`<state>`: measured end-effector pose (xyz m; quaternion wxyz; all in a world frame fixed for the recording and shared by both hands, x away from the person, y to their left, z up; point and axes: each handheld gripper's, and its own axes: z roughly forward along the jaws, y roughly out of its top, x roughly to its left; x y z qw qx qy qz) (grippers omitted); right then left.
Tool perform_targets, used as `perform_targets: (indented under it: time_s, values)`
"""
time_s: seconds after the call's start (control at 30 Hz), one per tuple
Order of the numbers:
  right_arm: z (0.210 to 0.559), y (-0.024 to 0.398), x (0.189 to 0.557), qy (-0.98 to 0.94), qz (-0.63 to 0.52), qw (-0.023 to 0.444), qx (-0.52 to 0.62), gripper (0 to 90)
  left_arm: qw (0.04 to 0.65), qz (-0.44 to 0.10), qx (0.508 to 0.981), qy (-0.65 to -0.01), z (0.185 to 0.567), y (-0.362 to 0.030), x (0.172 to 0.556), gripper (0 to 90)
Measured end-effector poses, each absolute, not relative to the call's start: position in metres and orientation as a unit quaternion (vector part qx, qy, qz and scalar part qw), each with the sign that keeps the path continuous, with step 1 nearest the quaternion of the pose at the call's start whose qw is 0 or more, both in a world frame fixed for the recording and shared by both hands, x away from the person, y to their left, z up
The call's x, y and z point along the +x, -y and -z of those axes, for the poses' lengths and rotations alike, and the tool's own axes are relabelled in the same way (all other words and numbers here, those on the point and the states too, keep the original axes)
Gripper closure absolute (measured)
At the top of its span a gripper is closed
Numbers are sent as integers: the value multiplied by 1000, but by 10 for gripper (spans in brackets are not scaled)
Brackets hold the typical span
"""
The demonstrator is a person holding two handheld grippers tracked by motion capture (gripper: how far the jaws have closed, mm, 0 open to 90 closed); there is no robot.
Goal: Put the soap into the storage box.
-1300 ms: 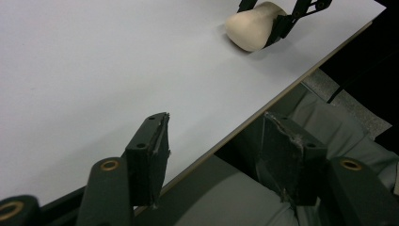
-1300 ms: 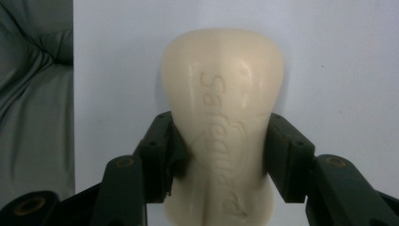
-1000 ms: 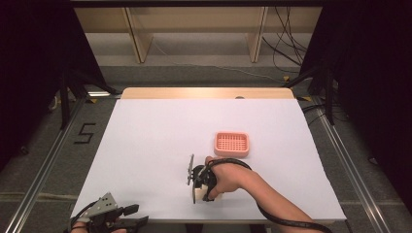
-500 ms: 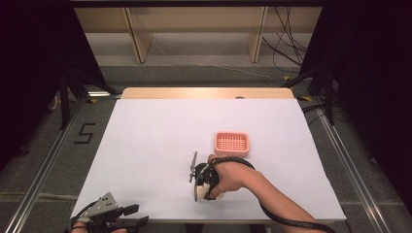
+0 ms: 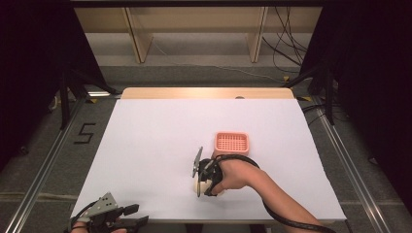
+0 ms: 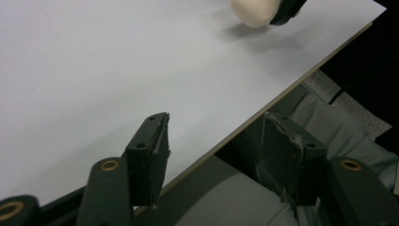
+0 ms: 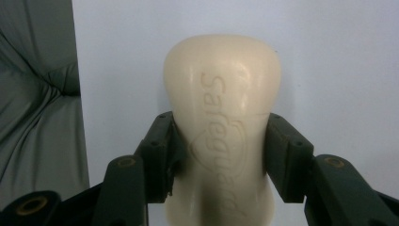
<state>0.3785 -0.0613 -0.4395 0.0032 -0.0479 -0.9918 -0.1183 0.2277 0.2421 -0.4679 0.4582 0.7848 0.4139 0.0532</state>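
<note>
- A cream bar of soap [image 7: 221, 136] is gripped at its narrowed middle between the two black jaws of the right gripper [image 5: 203, 175], both pads pressed against its sides.
- In the high view, the soap [image 5: 199, 186] is seen just above the white table [image 5: 145, 145], towards its near edge and a little right of centre, pointing at the person's side.
- A pink slotted soap dish [image 5: 232, 142] is placed on the white surface just beyond the right hand [image 5: 232, 175], apart from the soap, with nothing lying between them.
- The left gripper [image 5: 127, 216] is held at the near left corner of the table, well apart from the soap; its jaws are seen spread wide in the left gripper view, with nothing between them, over the table's edge and grey fabric [image 6: 235, 207].
- A black cable [image 5: 286, 221] is looped round the right wrist and trailed off along the forearm.
- The word "Safeguard" is read in raised letters along the soap's face, above a pressed shield-like outline.
- A number "5" [image 5: 85, 133] is marked on the grey floor to the left of the table.
</note>
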Motion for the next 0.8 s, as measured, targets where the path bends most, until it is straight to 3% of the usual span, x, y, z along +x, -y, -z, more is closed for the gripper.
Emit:
perform_targets:
  time_s: [0.8]
  values:
    - [429,96,380,987,131,-9,-97,504,446,-60,795,-407,467,-245,228,415]
